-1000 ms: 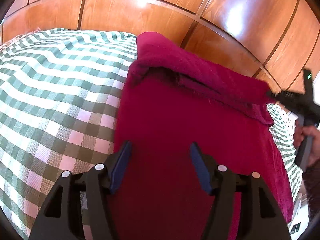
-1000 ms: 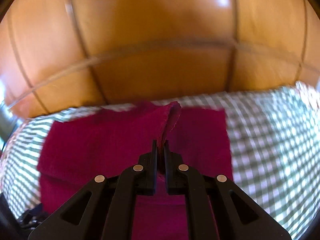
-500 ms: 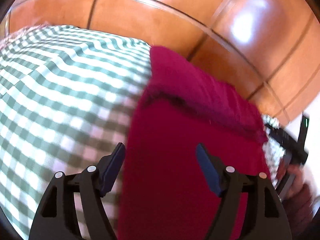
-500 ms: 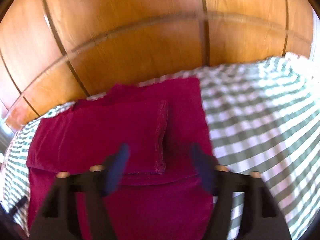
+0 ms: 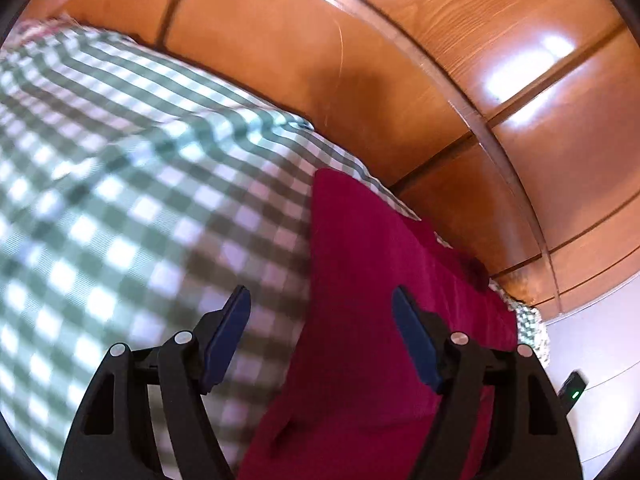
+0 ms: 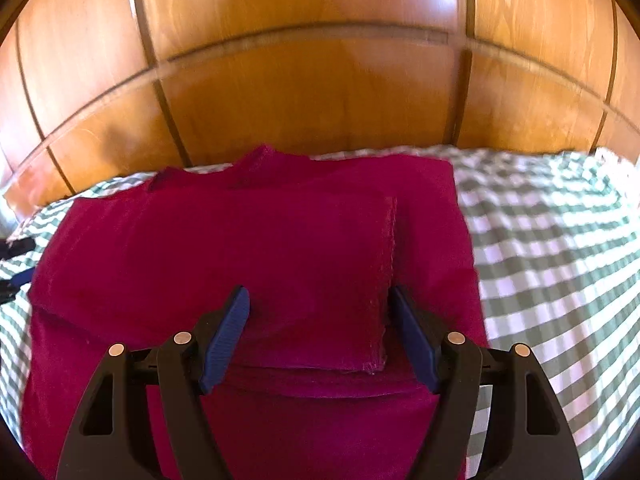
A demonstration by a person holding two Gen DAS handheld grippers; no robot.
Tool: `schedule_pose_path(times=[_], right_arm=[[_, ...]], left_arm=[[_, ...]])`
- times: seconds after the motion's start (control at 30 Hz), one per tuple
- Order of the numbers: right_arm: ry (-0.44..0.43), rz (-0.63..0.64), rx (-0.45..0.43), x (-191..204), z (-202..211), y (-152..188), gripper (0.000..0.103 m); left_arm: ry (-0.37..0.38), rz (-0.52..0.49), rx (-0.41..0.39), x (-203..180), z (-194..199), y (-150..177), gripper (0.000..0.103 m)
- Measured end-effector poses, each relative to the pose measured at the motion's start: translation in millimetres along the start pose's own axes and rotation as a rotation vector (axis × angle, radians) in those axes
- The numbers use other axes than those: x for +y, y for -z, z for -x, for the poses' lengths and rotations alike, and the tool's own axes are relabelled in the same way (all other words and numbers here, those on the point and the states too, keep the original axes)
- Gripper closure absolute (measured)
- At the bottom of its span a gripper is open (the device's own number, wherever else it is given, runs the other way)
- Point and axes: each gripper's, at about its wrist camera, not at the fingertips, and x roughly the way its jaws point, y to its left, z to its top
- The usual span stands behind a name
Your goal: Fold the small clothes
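A dark red garment (image 6: pixel 248 248) lies flat on a green-and-white checked cloth (image 6: pixel 552 240). Its far part is folded over onto the near part, with the folded flap's edge (image 6: pixel 390 264) running down the right side. My right gripper (image 6: pixel 318 316) is open and empty, hovering over the flap's near edge. In the left wrist view the same garment (image 5: pixel 380 280) lies right of centre. My left gripper (image 5: pixel 320 320) is open and empty, straddling the garment's left edge above the checked cloth (image 5: pixel 120 200).
Glossy wooden panelling (image 6: pixel 320 80) rises directly behind the cloth-covered surface in both views (image 5: pixel 400 60). A small black device with a green light (image 5: pixel 573 390) sits at the far right in the left wrist view. Dark objects (image 6: pixel 14 248) show at the right wrist view's left edge.
My right gripper opened and let go of the garment's flap, which now lies flat on the garment. My left gripper swung left and stayed open.
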Motion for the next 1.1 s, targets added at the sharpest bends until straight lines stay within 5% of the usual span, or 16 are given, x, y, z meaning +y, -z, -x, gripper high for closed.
schedule_pose_path(times=[0.07, 0.17, 0.23, 0.33, 0.4, 0.53, 0.63, 0.7, 0.8, 0.97, 1.1], right_arm=[[-0.009, -0.002, -0.001, 0, -2, 2, 0.027], [-0.002, 0.016, 0.002, 4, -4, 3, 0.023], [0.003, 0.024, -0.004, 7, -2, 3, 0.022], [0.006, 0.031, -0.004, 11, -3, 4, 0.018], [0.019, 0.052, 0.006, 16, -7, 5, 0.013], [0.041, 0.072, 0.019, 20, -12, 6, 0.010], [0.032, 0.060, 0.018, 19, -14, 7, 0.009], [0.034, 0.060, 0.015, 19, -13, 7, 0.009], [0.037, 0.061, 0.013, 20, -13, 8, 0.009], [0.039, 0.059, 0.011, 19, -13, 8, 0.008], [0.031, 0.050, 0.013, 17, -14, 8, 0.007]], left_arm=[[0.022, 0.008, 0.027, -3, -16, -8, 0.036], [0.037, -0.032, 0.049, -16, -31, -9, 0.081], [-0.007, -0.112, -0.033, -28, -20, -5, 0.093], [-0.130, -0.237, -0.125, -43, -7, 9, 0.093], [-0.221, -0.287, -0.087, -45, -22, 14, 0.093], [-0.360, -0.329, -0.128, -54, -28, 25, 0.074], [-0.315, -0.320, -0.186, -64, 0, 42, 0.073], [-0.290, -0.414, -0.197, -81, 10, 66, 0.071], [-0.375, -0.524, -0.144, -88, -6, 96, 0.063], [-0.404, -0.491, -0.138, -77, -7, 103, 0.063], [-0.394, -0.484, -0.174, -76, 15, 109, 0.048]])
